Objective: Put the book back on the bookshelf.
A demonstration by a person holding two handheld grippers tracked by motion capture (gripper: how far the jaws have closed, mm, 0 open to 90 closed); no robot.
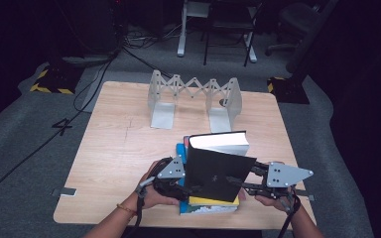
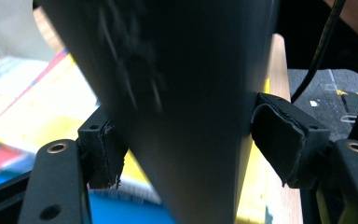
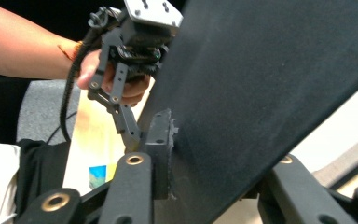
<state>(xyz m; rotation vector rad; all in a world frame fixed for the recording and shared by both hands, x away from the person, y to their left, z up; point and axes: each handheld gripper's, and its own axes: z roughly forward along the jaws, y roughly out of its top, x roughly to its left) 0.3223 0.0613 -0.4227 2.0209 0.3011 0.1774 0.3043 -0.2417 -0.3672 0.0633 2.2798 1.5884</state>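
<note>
My left claw (image 1: 191,189) and my right claw (image 1: 238,182) grip the black book (image 1: 217,171) from opposite sides, low down near me. The left one's jaws stand partly apart with the book's edge wedged between them, both pads against its covers. The right one's jaws are clamped across the tilted cover. The book is a thick hardback with a matt black cover and pale page edges at its far end, raised at a slant between the claws. Under it lies a stack of books (image 1: 209,204), yellow and blue, flat on the bench (image 1: 119,148). Well beyond the claws stands an expanding white book rack (image 1: 194,99), with no book between its end plates.
</note>
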